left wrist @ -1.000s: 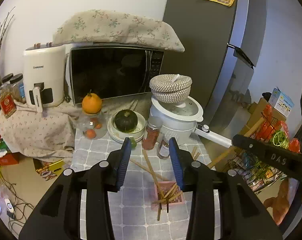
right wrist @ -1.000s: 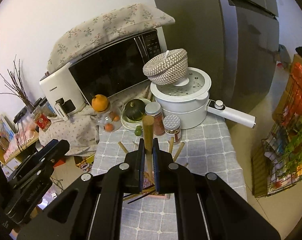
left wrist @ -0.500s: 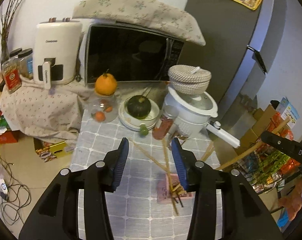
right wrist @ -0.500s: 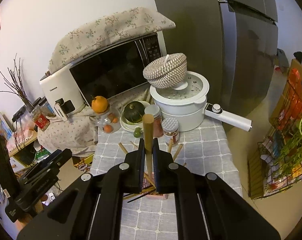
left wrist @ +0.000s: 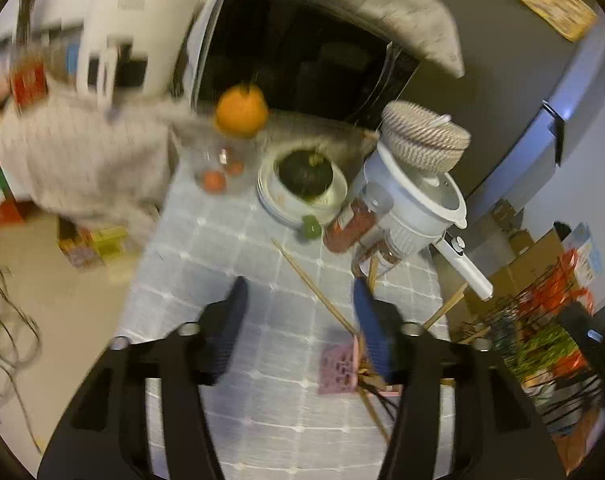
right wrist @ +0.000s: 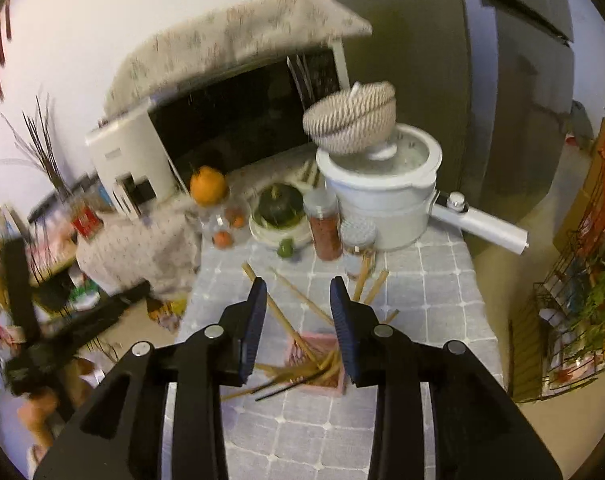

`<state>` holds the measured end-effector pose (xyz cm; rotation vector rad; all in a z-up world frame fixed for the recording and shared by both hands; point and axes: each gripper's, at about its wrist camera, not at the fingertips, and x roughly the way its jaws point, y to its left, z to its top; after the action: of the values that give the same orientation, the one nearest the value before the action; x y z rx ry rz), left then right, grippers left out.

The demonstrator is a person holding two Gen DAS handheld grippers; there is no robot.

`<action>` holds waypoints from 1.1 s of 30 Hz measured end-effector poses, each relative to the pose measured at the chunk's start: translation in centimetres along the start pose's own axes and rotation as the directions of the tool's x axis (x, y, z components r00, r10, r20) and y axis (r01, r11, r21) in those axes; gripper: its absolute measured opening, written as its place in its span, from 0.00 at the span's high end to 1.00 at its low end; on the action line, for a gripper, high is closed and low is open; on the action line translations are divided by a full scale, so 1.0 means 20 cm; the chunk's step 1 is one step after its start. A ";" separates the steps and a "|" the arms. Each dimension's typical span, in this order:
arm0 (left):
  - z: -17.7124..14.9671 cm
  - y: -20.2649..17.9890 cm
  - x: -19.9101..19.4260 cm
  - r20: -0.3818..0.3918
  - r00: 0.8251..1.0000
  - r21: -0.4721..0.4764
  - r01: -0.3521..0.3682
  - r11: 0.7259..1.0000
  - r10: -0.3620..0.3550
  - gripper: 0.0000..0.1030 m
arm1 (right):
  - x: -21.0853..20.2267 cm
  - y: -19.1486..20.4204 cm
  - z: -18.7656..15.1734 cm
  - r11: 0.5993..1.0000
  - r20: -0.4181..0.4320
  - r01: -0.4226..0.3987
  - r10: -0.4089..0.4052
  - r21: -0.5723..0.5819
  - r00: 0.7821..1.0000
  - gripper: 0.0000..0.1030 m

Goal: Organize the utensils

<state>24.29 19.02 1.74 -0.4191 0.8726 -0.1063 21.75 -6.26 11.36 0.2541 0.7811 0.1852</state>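
A pink holder (right wrist: 316,350) stands on the grey checked tablecloth (right wrist: 430,300) with several wooden chopsticks and utensil handles (right wrist: 290,320) fanning out of it. It also shows in the left wrist view (left wrist: 340,364), partly behind the right finger. My right gripper (right wrist: 298,292) is open and empty above the holder. My left gripper (left wrist: 298,292) is open and empty above the cloth, left of the holder; a long chopstick (left wrist: 314,288) runs between its fingers. Both views are blurred.
At the back stand a white pot (right wrist: 382,196) with a woven lid, two spice jars (right wrist: 324,224), a bowl with a dark squash (right wrist: 280,210), a glass jar topped by an orange (right wrist: 208,186), a microwave (right wrist: 242,120) and a fridge (right wrist: 502,80). A wire rack (right wrist: 582,280) stands right.
My right gripper has opened and let go of the wooden stick, which now lies with the others in the holder. My left gripper has swung left and closer to the table.
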 end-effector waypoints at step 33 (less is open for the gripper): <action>0.12 0.21 1.35 -0.203 0.912 0.122 -0.336 0.934 0.355 0.89 | 0.37 -1.16 -0.43 0.876 -0.131 0.109 -0.054 0.469 0.990 0.34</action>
<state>43.21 16.68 -18.08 -0.1680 1.1473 0.1405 22.45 -25.07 -6.23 0.6816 0.9442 -0.0793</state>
